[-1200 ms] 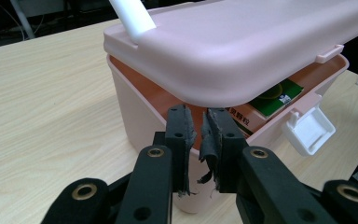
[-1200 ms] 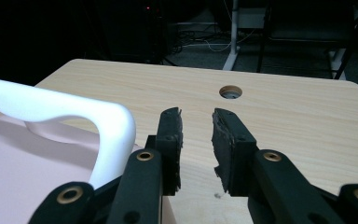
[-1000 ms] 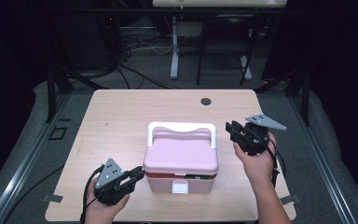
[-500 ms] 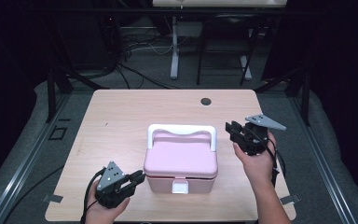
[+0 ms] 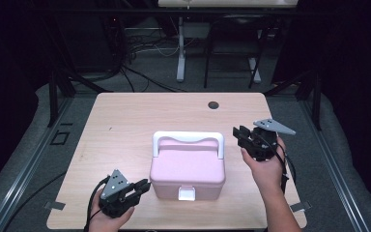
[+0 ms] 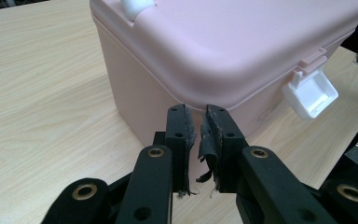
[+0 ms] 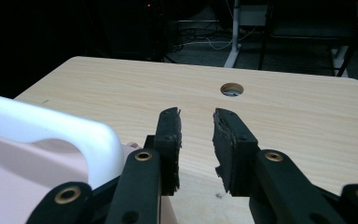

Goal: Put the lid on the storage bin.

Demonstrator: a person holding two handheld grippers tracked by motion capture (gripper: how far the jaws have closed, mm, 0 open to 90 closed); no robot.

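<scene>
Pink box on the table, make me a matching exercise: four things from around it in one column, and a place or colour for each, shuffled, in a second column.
Things:
1. handle
2. latch
3. left claw
4. table hole

Descriptions:
A. round, dark, near the far edge of the table
B. white, arched over the lid of the pink box
C. by the box's near left corner, jaws nearly together
D. small white tab on the box's near face

Pairs: 1-B, 2-D, 3-C, 4-A
</scene>
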